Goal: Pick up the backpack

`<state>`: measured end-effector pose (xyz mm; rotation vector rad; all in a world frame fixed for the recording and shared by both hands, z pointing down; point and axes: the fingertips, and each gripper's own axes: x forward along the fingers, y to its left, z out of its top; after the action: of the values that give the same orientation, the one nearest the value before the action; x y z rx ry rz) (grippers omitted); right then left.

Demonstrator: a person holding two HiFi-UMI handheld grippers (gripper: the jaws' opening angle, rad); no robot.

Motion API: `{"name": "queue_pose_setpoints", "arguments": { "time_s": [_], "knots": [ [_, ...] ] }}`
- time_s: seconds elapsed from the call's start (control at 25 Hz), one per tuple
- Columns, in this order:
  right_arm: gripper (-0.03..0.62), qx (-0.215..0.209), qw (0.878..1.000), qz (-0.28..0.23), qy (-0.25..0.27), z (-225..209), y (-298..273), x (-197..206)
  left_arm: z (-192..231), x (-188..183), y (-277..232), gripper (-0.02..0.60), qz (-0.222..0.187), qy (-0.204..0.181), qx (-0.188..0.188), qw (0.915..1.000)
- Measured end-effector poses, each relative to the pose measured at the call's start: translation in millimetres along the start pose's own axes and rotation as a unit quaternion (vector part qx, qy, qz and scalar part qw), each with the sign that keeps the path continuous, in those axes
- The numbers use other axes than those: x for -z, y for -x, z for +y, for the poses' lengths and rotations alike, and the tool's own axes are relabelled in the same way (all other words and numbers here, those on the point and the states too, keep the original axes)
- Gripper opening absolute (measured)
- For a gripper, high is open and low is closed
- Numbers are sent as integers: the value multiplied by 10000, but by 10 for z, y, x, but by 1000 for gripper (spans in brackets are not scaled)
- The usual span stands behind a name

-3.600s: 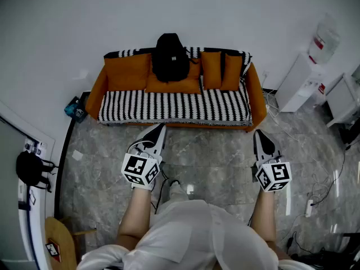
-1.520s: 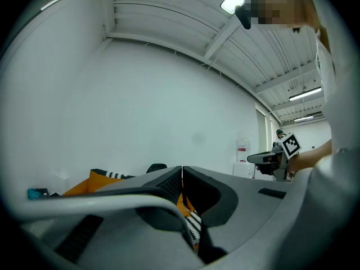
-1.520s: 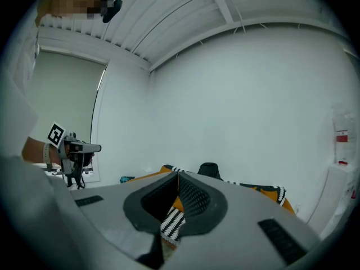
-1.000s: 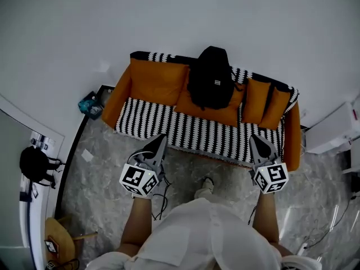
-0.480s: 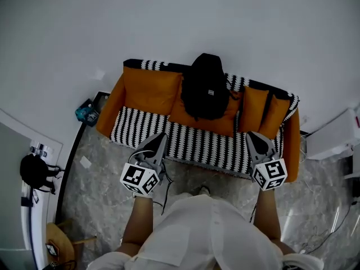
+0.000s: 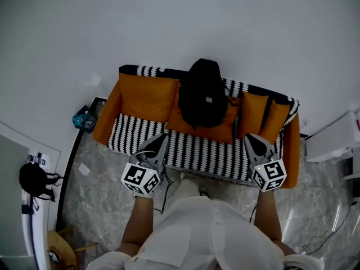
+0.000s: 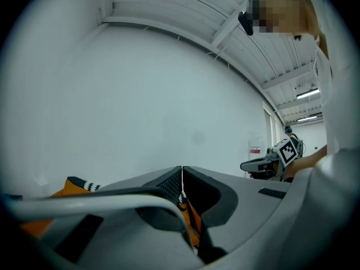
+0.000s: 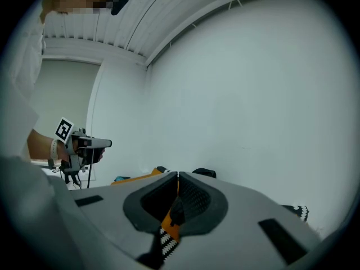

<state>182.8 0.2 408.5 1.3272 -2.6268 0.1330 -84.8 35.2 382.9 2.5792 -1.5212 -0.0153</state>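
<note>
Both tongs are up in front of the person, pressed fully together and holding nothing: the left tongs (image 6: 162,135) and the right tongs (image 6: 251,137) point at the sofa (image 6: 107,117), well apart from each other. In their own views the left tongs (image 7: 181,171) and right tongs (image 8: 178,176) show only a hairline seam between the jaws.

From the head view, the tips sit over the front edge of the black-and-white striped seat (image 6: 214,148), with grey marble floor (image 6: 95,190) under the person. The seat strip between the tongs is bare. The white wall (image 6: 169,21) runs behind the backrest. A teal object (image 6: 84,120) lies on the floor off the sofa's left arm, and a white cabinet (image 6: 337,136) stands near its right arm.

The backpack (image 6: 202,94), black, stands upright mid-sofa, leaning on the backrest between a large orange cushion (image 6: 147,97) and two smaller ones (image 6: 261,114). Its long axis runs from the seat up toward the wall, top end nearest the wall, and its front panel with a small pale label faces the person. Its dark top (image 8: 203,173) peeks over the right tongs.
</note>
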Motion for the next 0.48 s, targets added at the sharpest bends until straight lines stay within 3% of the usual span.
{"name": "queue_pose_setpoints", "arguments": {
  "time_s": [0.48],
  "knots": [
    [20, 190, 9995, 260, -49, -475, -1065, -69, 769, -76, -1150, 25, 89, 90, 435, 9990]
  ]
}}
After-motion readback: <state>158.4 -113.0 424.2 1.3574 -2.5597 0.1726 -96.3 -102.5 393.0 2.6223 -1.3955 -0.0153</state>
